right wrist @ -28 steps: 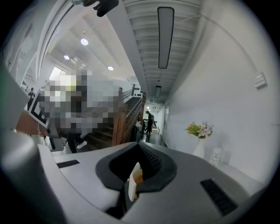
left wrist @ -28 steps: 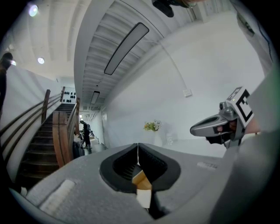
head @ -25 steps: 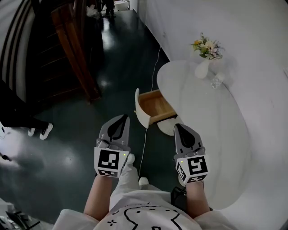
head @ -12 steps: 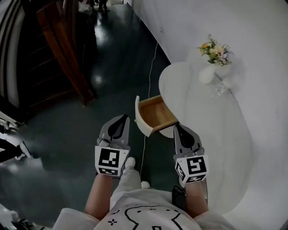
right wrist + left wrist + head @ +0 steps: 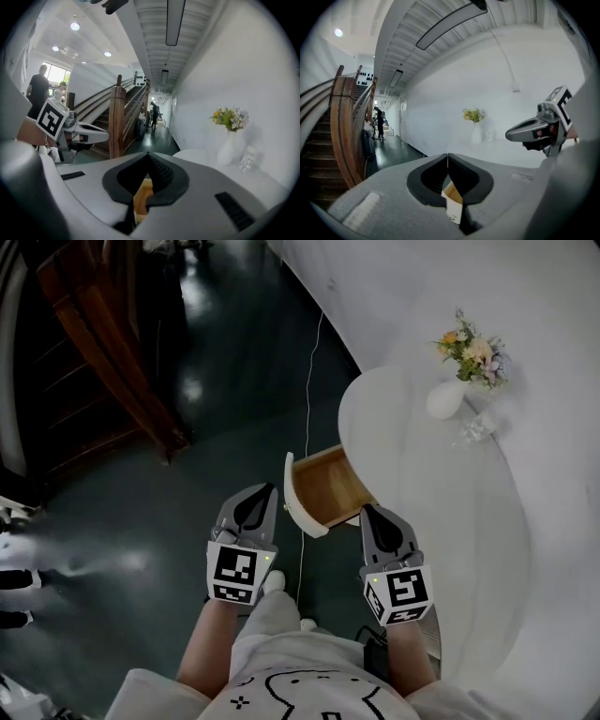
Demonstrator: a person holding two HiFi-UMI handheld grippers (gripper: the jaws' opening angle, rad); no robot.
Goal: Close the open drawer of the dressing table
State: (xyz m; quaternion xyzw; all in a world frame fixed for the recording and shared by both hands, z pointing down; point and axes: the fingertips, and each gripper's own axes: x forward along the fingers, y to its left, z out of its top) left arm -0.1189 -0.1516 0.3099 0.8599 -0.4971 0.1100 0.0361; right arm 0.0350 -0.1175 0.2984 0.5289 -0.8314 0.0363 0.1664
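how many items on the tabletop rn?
2: a vase of flowers at the table's far end by the wall, and a small clear glass piece beside it. None seem hidden.

Open drawer (image 5: 328, 486) jutting from the dressing table (image 5: 422, 484), free dark floor (image 5: 225, 409) at its left, thin cable (image 5: 307, 418) hanging just beside the drawer front (near the left gripper (image 5: 266, 489)), wooden staircase (image 5: 103, 343) well apart.
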